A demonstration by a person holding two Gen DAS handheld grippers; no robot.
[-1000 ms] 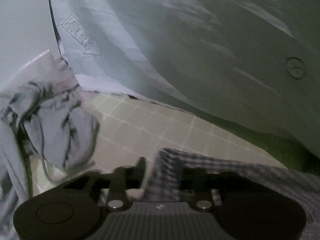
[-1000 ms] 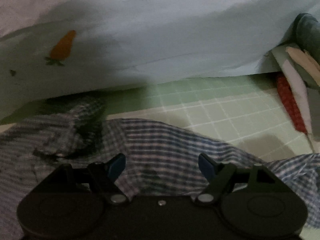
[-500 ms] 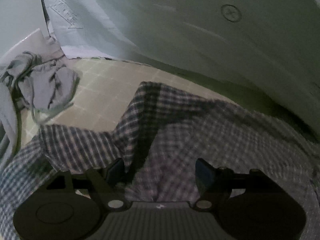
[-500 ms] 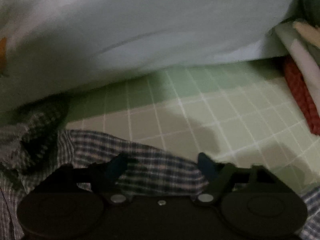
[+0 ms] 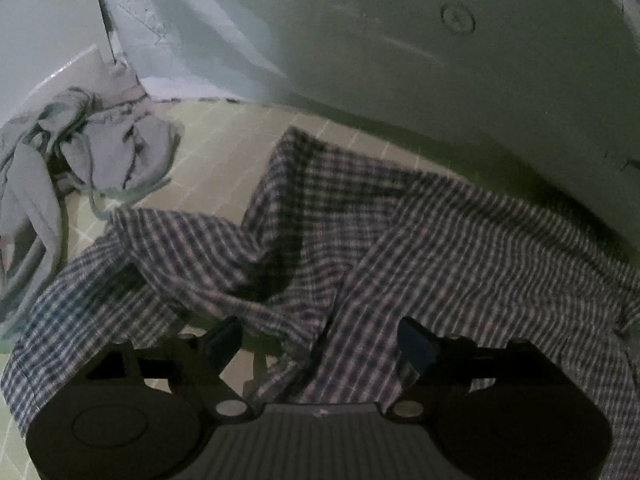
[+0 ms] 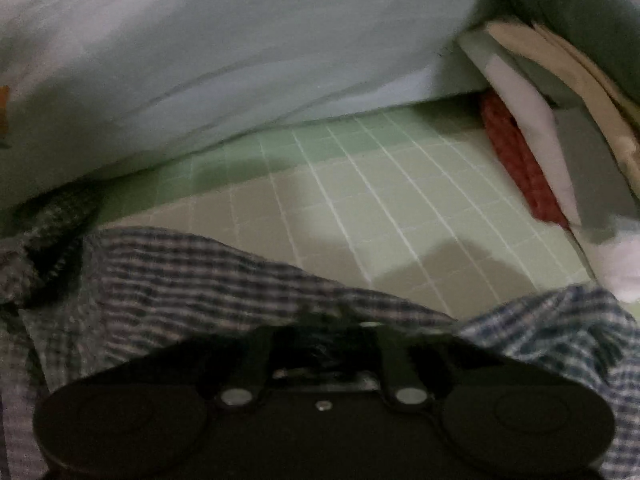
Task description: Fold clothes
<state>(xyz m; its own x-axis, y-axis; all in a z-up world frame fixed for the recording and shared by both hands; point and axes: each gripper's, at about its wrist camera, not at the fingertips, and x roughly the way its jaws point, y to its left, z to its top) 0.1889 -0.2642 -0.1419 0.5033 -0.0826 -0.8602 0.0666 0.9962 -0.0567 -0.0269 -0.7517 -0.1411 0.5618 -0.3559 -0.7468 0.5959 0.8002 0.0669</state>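
Observation:
A blue-and-white checked shirt lies rumpled on a green gridded sheet. My left gripper is open just above it, with a raised fold of the cloth between the fingers. In the right wrist view the same shirt spreads across the front. My right gripper is shut on the shirt's far edge, its fingertips hidden in the cloth.
A crumpled grey garment lies at the left. A big pale pillow or duvet rises behind; it also fills the back of the right wrist view. A stack of folded clothes, with a red piece, stands at the right.
My left gripper went from shut on the shirt to open and drew back over it. My right gripper went from open to shut on the shirt's edge.

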